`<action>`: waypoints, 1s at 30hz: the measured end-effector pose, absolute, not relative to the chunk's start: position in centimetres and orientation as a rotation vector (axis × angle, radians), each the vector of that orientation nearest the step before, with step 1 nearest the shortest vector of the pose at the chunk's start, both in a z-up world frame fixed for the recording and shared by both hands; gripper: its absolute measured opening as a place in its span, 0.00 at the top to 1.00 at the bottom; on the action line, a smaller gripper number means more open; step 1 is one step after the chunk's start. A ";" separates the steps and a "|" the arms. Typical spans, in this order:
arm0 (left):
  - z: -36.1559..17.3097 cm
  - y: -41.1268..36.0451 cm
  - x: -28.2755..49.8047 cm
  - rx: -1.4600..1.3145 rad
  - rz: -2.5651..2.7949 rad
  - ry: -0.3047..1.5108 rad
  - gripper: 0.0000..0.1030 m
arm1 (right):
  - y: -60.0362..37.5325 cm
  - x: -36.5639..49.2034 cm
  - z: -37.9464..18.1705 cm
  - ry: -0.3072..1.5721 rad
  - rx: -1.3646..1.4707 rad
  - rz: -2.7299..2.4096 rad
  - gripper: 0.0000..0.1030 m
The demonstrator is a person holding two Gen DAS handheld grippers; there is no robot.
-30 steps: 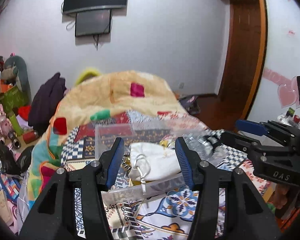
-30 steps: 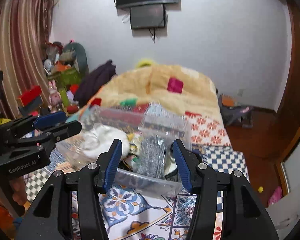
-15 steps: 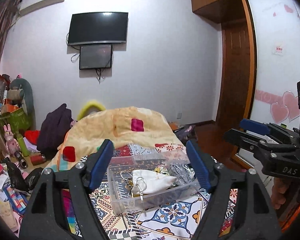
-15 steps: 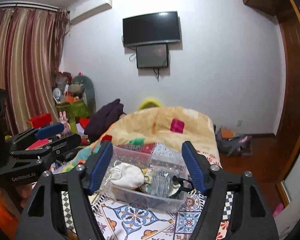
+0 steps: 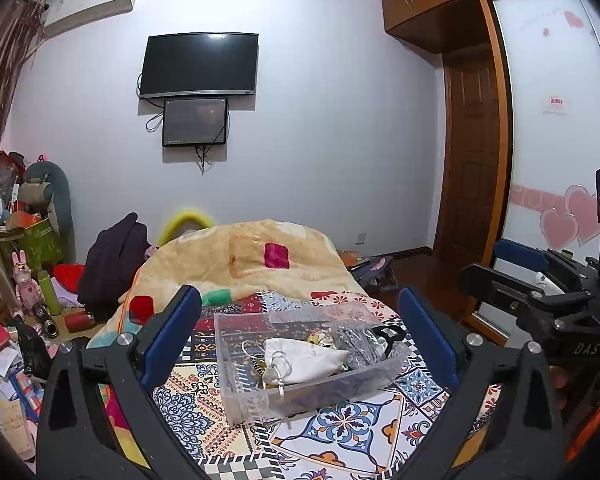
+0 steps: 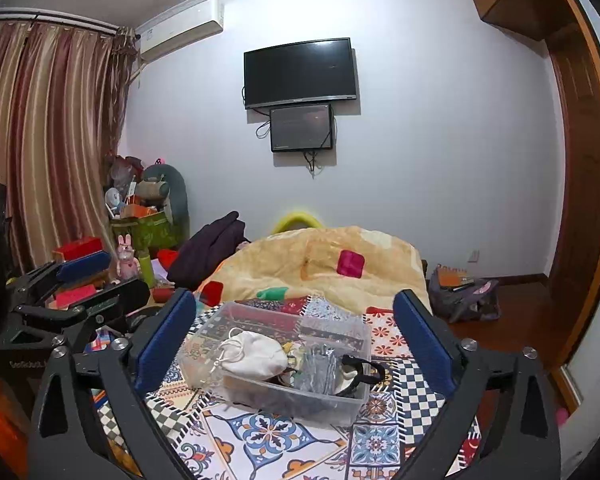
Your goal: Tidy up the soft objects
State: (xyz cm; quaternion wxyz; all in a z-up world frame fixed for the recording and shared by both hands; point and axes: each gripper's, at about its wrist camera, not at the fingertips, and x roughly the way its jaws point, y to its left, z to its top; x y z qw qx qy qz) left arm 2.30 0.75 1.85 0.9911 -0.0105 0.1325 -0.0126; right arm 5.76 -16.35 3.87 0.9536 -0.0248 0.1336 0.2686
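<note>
A clear plastic box [image 5: 300, 398] [image 6: 300, 400] sits on the patterned bedspread [image 5: 348, 432]. Inside it lie a white drawstring pouch [image 5: 304, 360] [image 6: 252, 354], a grey shiny mesh item [image 5: 360, 340] [image 6: 320, 364] and a black strap [image 6: 364, 368]. My left gripper [image 5: 299, 294] hovers short of the box, jaws opening wide, with nothing pressed between the blue pads. My right gripper [image 6: 294, 296] does the same, its jaws opening, clear of the box. Each gripper also shows at the edge of the other's view: the right gripper [image 5: 532, 280], the left gripper [image 6: 80, 280].
A folded yellow blanket [image 5: 260, 256] with coloured patches fills the bed's far end, a dark purple garment [image 5: 112, 260] beside it. Toys, boxes and papers [image 5: 24, 240] crowd the floor at the left. A bag [image 6: 464, 292] lies on the floor near the wooden door at the right.
Both grippers have drawn back and up from the box, which now looks smaller and farther off. Both pairs of jaws have spread much wider.
</note>
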 end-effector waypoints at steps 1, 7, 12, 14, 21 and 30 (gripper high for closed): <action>1.8 0.7 2.3 -0.020 -0.025 0.267 0.03 | -16.5 5.6 3.8 0.270 -0.049 0.543 0.03; 1.7 0.7 2.3 -0.016 -0.024 0.265 0.03 | -16.6 5.6 3.8 0.270 -0.049 0.543 0.02; 1.7 0.7 2.3 -0.017 -0.023 0.267 0.02 | -16.8 5.2 3.9 0.263 -0.048 0.542 0.02; 1.7 0.6 2.2 -0.017 -0.025 0.268 0.02 | -16.9 5.1 3.9 0.261 -0.048 0.542 0.02; 1.7 0.7 2.2 -0.023 -0.028 0.266 0.02 | -16.9 5.0 3.9 0.260 -0.047 0.542 0.02; 1.9 0.8 2.1 -0.019 -0.028 0.265 0.02 | -16.9 4.6 4.4 0.254 -0.043 0.541 0.02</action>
